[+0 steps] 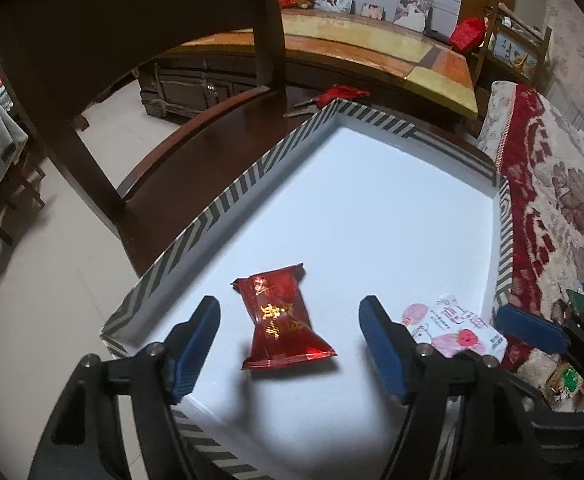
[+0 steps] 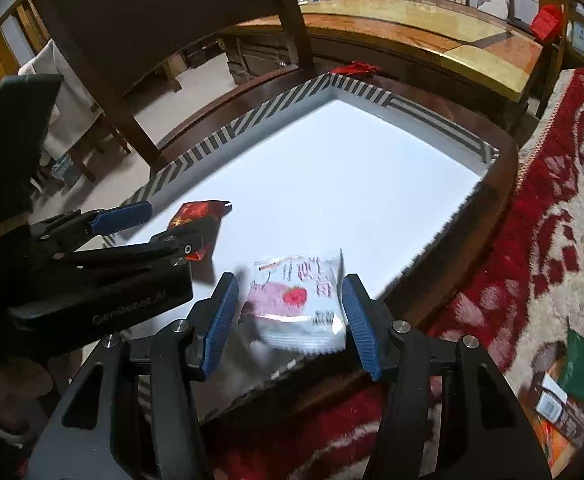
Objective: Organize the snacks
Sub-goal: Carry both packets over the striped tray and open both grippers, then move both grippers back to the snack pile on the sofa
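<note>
Left wrist view shows my left gripper (image 1: 290,344) with its jaws spread wide, clear of the red snack packet (image 1: 282,318) between them. That packet lies on the white floor of the striped-rimmed tray (image 1: 228,196), near its left rim. My right gripper (image 2: 290,322) straddles the pink-and-white strawberry snack packet (image 2: 298,300) at the tray's near edge; its right pad looks to touch the wrapper, the left stands off, so I cannot tell if it grips.
</note>
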Demonstrator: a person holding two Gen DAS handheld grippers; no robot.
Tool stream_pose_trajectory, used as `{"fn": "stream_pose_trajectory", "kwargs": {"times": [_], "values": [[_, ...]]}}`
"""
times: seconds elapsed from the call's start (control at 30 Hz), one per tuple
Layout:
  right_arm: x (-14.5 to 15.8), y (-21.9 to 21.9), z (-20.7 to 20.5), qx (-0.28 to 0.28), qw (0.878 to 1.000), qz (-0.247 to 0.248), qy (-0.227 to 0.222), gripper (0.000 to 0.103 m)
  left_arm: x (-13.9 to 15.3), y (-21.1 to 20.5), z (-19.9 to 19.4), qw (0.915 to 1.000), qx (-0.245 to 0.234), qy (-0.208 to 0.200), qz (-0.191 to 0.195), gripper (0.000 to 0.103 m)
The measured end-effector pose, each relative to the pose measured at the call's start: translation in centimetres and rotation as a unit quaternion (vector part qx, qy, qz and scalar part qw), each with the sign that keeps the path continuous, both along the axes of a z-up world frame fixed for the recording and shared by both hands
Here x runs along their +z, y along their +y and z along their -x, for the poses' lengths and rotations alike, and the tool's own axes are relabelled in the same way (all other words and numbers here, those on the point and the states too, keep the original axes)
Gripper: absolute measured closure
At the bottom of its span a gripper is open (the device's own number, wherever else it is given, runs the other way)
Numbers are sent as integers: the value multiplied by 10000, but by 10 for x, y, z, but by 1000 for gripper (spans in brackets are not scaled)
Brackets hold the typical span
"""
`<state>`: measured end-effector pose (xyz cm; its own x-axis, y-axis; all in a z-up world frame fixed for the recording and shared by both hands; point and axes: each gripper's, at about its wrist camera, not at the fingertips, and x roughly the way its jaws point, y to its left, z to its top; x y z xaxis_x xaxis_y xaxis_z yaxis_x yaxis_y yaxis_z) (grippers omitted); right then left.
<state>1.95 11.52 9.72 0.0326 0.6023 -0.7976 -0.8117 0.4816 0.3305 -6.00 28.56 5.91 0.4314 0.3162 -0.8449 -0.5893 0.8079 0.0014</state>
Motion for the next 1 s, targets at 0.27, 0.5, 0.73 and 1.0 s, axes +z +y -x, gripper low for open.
{"fn": "stream_pose_trajectory", "kwargs": {"times": [0.27,0.5,0.73,1.0], "values": [[11,-61,10,-324,9993,-188,7,49,12,-32,0,9993,-311,-201,53,19],[10,-138,7,-927,9955,-176,125,49,28,-74,-9,9966,-752,-339,-11,17],[3,-206,10,-1519,9883,-118,70,49,36,-124,-20,9911,-1270,-392,-30,13],[-13,-260,8,-1998,9796,-13,228,49,21,-179,-28,9804,-1956,-239,71,13]]}}
